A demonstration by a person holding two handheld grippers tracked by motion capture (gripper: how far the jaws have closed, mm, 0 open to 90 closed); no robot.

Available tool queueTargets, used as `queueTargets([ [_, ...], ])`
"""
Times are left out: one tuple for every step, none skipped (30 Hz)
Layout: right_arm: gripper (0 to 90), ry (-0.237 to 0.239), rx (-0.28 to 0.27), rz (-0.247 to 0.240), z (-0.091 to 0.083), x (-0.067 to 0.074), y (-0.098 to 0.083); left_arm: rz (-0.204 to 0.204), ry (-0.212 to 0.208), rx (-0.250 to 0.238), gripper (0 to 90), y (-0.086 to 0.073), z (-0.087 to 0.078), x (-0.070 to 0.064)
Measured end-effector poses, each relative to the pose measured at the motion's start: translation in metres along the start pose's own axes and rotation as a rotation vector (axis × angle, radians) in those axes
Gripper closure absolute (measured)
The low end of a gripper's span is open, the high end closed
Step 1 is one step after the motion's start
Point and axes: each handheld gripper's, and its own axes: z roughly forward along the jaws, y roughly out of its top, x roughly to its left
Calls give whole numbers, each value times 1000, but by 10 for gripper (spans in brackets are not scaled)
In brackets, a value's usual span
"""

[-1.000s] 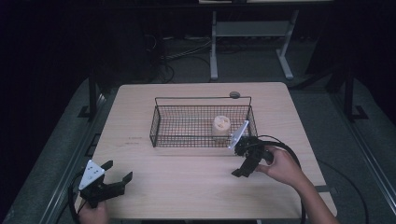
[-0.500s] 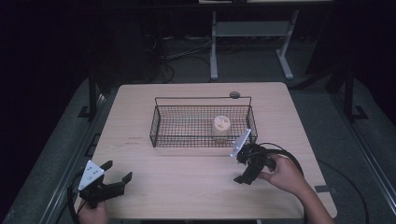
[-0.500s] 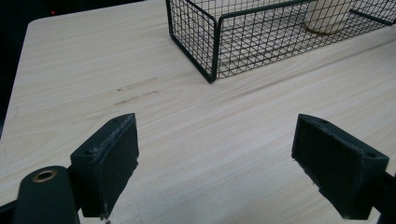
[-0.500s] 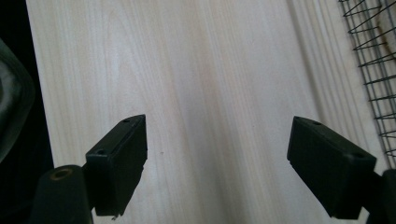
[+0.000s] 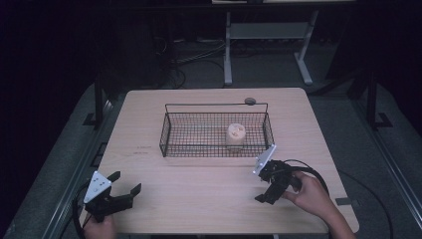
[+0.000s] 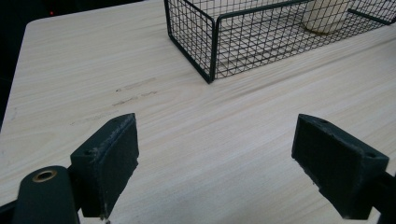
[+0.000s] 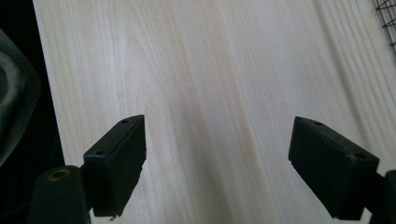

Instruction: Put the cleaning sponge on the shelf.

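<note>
One black wire basket point(image 5: 215, 128) stands mid-counter point(image 5: 199, 199), holding one pale cup-like thing point(image 5: 235, 135) near its right end. A small dark disc point(image 5: 250, 101) lies just behind the basket. Two grippers sit in front of the basket: the left gripper point(image 5: 125, 185) near the front-left corner, the right gripper point(image 5: 263, 190) front-right, both with fingers spread wide and empty.

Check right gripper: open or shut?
Open. The right gripper has its jaws wide apart, with bare table between them.
</note>
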Motion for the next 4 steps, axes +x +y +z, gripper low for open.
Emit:
queueTargets([
  [181, -5, -6, 4, 0, 2, -3, 3, 0, 2, 139, 0, 0, 0],
  [178, -5, -12, 6, 0, 4, -4, 3, 0, 2, 139, 0, 0, 0],
  [178, -8, -19, 4, -1, 6, -5, 5, -2, 3, 139, 0, 0, 0],
  [178, -8, -19, 4, -1, 6, -5, 5, -2, 3, 139, 0, 0, 0],
])
